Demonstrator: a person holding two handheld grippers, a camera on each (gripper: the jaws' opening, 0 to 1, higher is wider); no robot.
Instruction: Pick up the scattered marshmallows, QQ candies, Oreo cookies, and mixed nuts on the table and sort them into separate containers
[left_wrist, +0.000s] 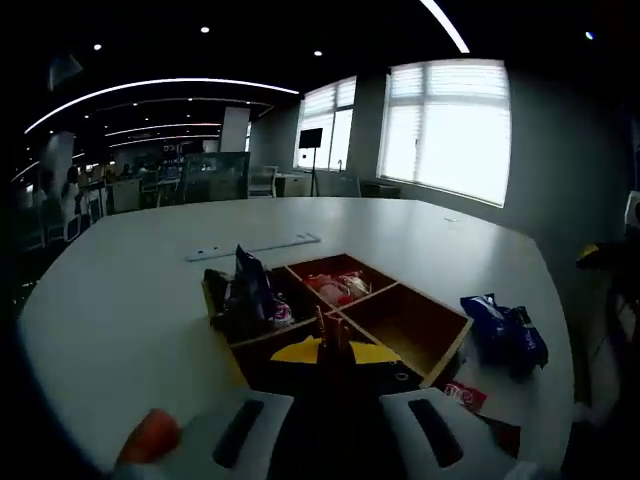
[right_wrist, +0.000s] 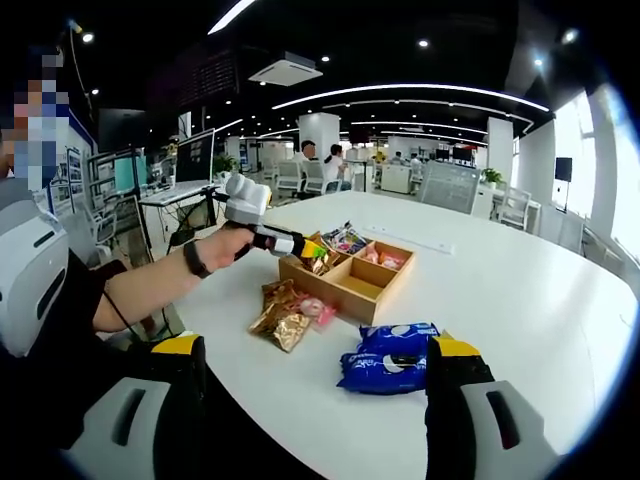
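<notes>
left tongs (right_wrist: 305, 247) over wooden tray (right_wrist: 350, 283), grip unclear, right tongs (right_wrist: 312, 372) wide open, empty, blue Oreo pack (right_wrist: 388, 357) between its jaws on bench (right_wrist: 540, 300)

White moulded shells on the right gripper (right_wrist: 312, 395), yellow caps over black jaws. The left gripper (right_wrist: 300, 243) shows a white body, yellow-tipped. Person's hand (right_wrist: 222, 247) wears a dark wristband, with a black short sleeve (right_wrist: 70, 300) above.
</notes>
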